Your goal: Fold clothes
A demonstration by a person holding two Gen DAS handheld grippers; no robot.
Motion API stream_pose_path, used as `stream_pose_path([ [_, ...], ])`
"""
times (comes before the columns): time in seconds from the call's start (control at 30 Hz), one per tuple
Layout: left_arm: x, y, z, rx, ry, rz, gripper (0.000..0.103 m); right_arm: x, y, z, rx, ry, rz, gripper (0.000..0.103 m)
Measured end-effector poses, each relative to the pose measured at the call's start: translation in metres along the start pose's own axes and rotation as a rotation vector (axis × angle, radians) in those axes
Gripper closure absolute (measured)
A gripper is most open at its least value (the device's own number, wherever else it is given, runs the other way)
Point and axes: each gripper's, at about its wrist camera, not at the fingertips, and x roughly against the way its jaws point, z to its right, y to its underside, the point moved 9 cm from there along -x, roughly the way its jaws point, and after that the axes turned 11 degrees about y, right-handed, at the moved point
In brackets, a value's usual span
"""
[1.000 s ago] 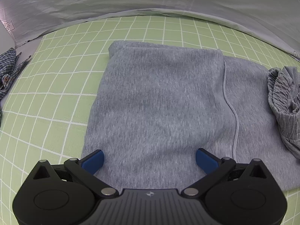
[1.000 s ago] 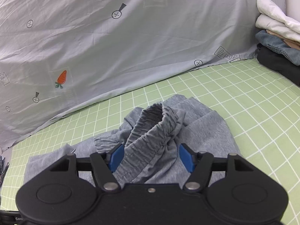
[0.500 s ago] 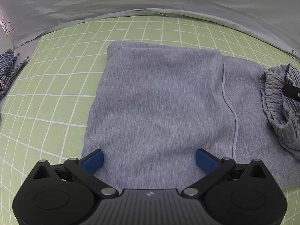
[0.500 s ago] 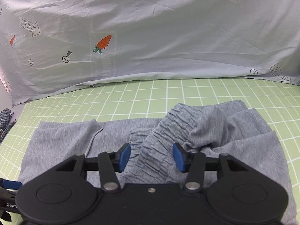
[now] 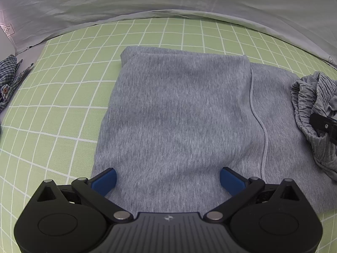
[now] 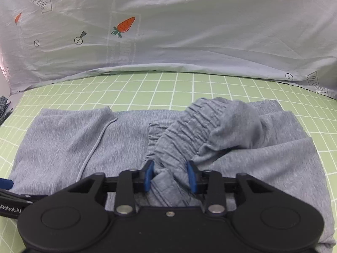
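Grey sweatpants (image 5: 179, 113) lie folded flat on the green checked sheet (image 5: 63, 97), with a drawstring (image 5: 258, 118) running across them. My left gripper (image 5: 167, 180) is open and empty, its fingers resting low over the near edge of the folded part. My right gripper (image 6: 170, 176) is shut on the bunched elastic waistband (image 6: 185, 135) and holds it lifted over the flat part of the pants (image 6: 63, 139). The waistband (image 5: 309, 105) and a bit of the right gripper show at the right edge of the left wrist view.
A grey printed sheet (image 6: 168, 31) hangs as a backdrop along the far edge. A checked shirt (image 5: 8, 80) lies at the far left, off the green sheet.
My right gripper has closed tighter on the waistband and swung left with it over the pants. The left gripper has stayed put and open.
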Motion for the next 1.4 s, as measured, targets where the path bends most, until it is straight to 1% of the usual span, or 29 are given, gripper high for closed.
stream_pose_path([
  [0.03, 0.0, 0.0, 0.0, 0.001, -0.001, 0.002, 0.0, 0.002, -0.002, 0.003, -0.026, -0.012, -0.002, 0.085],
  [0.17, 0.001, 0.001, 0.0, 0.005, -0.004, 0.011, 0.0, 0.021, -0.014, 0.007, -0.11, -0.047, 0.044, 0.088],
  [0.27, 0.001, 0.002, 0.0, 0.005, -0.005, 0.015, 0.0, 0.042, -0.026, 0.001, -0.17, -0.13, 0.089, 0.088],
  [0.37, 0.002, 0.003, 0.0, 0.004, -0.004, 0.015, 0.0, 0.054, -0.034, -0.016, -0.152, -0.183, 0.106, 0.088],
  [0.43, 0.002, 0.003, 0.0, 0.003, -0.004, 0.013, 0.0, 0.047, -0.029, -0.028, -0.128, -0.198, 0.076, 0.088],
  [0.53, 0.002, 0.003, -0.001, 0.002, -0.003, 0.011, 0.0, 0.027, -0.009, -0.045, -0.086, -0.194, -0.013, 0.085],
  [0.6, 0.002, 0.003, -0.001, 0.002, -0.003, 0.011, 0.0, 0.022, 0.003, -0.048, -0.068, -0.191, -0.04, 0.075],
  [0.63, 0.002, 0.002, -0.001, 0.002, -0.003, 0.011, 0.0, 0.022, 0.007, -0.048, -0.063, -0.189, -0.045, 0.074],
  [0.7, 0.002, 0.002, -0.001, 0.003, -0.003, 0.01, 0.0, 0.031, 0.006, -0.043, -0.069, -0.193, -0.027, 0.057],
  [0.77, 0.002, 0.001, -0.001, 0.004, -0.003, 0.008, 0.0, 0.042, 0.0, -0.032, -0.082, -0.199, 0.01, 0.051],
  [0.8, 0.002, 0.001, -0.001, 0.005, -0.004, 0.007, 0.0, 0.047, -0.003, -0.025, -0.083, -0.195, 0.03, 0.046],
  [0.87, 0.002, 0.001, -0.001, 0.006, -0.005, 0.005, 0.0, 0.055, -0.009, -0.006, -0.084, -0.155, 0.068, 0.036],
  [0.9, 0.002, 0.001, -0.001, 0.007, -0.006, 0.005, 0.0, 0.057, -0.01, 0.006, -0.087, -0.128, 0.085, 0.035],
  [1.0, 0.002, 0.002, -0.001, 0.01, -0.011, 0.007, 0.0, 0.051, -0.007, 0.052, -0.131, -0.015, 0.088, 0.034],
  [1.07, 0.002, 0.003, -0.001, 0.011, -0.014, 0.007, 0.0, 0.04, 0.002, 0.084, -0.156, 0.083, 0.067, 0.034],
  [1.2, 0.003, 0.004, 0.0, 0.008, -0.019, 0.007, 0.0, 0.025, 0.023, 0.135, -0.159, 0.226, 0.02, 0.034],
  [1.27, 0.003, 0.004, 0.0, 0.007, -0.021, 0.006, 0.0, 0.019, 0.032, 0.151, -0.165, 0.256, -0.008, 0.034],
  [1.33, 0.004, 0.004, -0.001, 0.005, -0.022, 0.004, 0.0, 0.014, 0.04, 0.159, -0.18, 0.26, -0.035, 0.034],
  [1.4, 0.004, 0.005, -0.001, 0.004, -0.024, 0.002, 0.0, 0.009, 0.047, 0.163, -0.195, 0.242, -0.07, 0.036],
])
